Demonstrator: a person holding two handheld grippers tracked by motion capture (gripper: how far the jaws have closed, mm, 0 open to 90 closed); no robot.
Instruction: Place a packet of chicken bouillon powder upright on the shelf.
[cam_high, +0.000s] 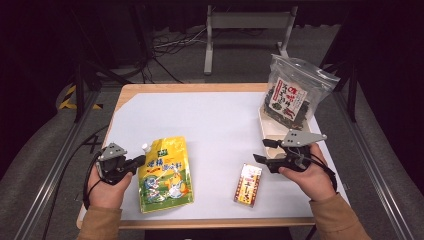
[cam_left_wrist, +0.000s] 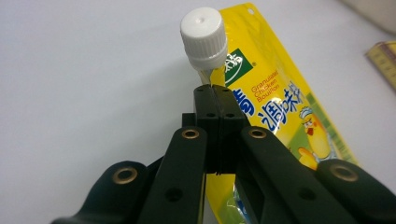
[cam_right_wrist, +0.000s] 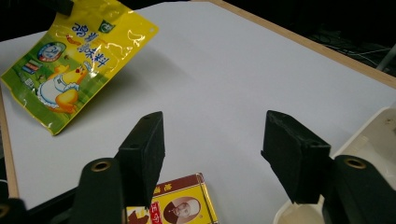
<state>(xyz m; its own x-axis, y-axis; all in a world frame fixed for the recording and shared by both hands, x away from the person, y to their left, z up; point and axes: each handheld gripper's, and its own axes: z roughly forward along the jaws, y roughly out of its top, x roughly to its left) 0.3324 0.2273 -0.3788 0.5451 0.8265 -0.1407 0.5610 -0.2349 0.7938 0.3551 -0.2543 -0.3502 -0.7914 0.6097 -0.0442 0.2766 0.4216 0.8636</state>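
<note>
**Left gripper clamped on pouch below cap; right gripper open over box**

The left gripper (cam_high: 136, 162) has its jaws pressed together on the yellow pouch (cam_high: 165, 175), pinching its upper left corner just below the white cap (cam_left_wrist: 204, 38). In the left gripper view the cap stands directly above the jaw tips, and the pouch body runs away to the right and down behind them. In the right gripper view the pouch hangs tilted, its far end raised off the white table (cam_high: 215, 125), with a shadow beneath it. In the high view the pouch sits at the front left of the table, right beside the left hand (cam_high: 107, 187).

The right gripper (cam_high: 261, 151) holds nothing; its jaws stand apart with bare table between them. The small red-and-yellow box (cam_high: 248, 184) lies flat just below and in front of its left jaw, not touching it. A cream tray (cam_high: 265, 131) lies against the gripper's right side, and a clear bag (cam_high: 292, 95) of dark contents stands in the tray at the table's right rear.
</note>
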